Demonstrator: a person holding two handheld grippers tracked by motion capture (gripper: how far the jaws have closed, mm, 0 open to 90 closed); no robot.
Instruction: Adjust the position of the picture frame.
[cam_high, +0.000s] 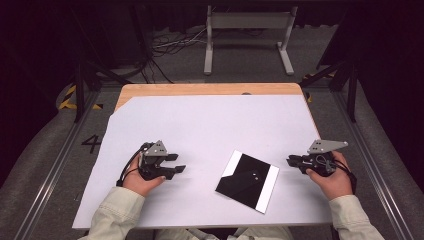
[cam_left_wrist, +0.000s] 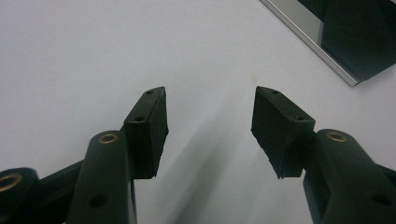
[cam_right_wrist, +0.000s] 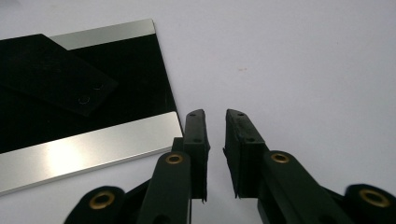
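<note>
- Left gripper (cam_high: 176, 164) rests well to the left of the black panel (cam_high: 247, 180), jaws wide apart, holding nothing.
- Right gripper (cam_high: 291, 161) sits just right of the panel, jaws nearly together, a narrow empty gap between.
- The panel lies flat on the white sheet (cam_high: 210, 120).

Pale beige sleeves (cam_high: 117, 207), black claws (cam_high: 170, 165), brass rivets, grey plates

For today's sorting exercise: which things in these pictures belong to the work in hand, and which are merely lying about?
Belonging to the work:
- black plate with silver edge strips, flat on the white sheet between the grippers
- left gripper, jaws wide apart, empty
- right gripper, jaws nearly together, empty

Lying about:
- white sheet covering the wooden table
- grey metal stand on the floor beyond
- cables on the floor
</note>
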